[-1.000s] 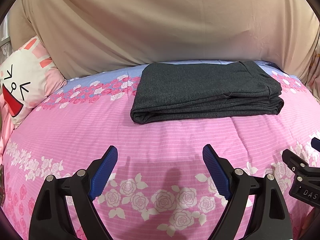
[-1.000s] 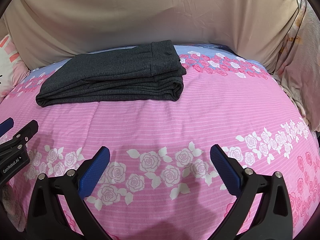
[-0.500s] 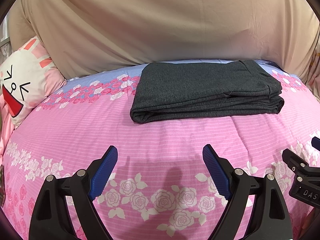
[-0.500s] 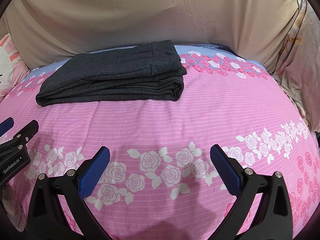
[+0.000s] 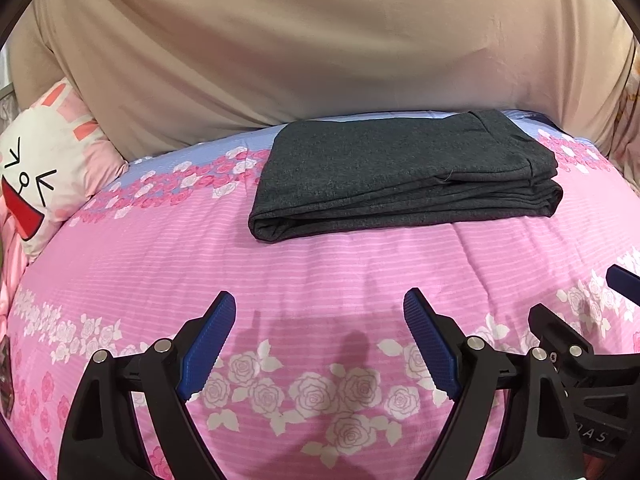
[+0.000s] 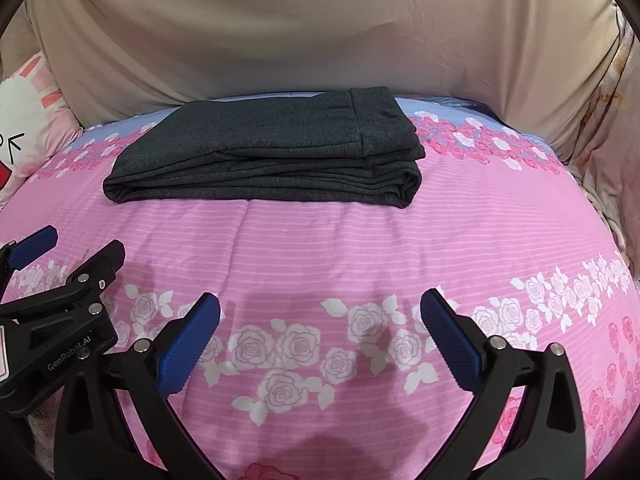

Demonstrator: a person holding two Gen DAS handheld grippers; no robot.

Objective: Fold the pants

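Dark grey pants point(image 5: 404, 172), folded into a flat stack, far side of pink rose-print bed point(image 5: 320, 264); left claw point(image 5: 320, 344) and right claw point(image 6: 320, 336) both spread wide, holding nothing, well short of stack.

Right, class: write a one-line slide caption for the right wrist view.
Folded grey pants lie on the pink floral bedspread, beyond the open, empty right gripper.
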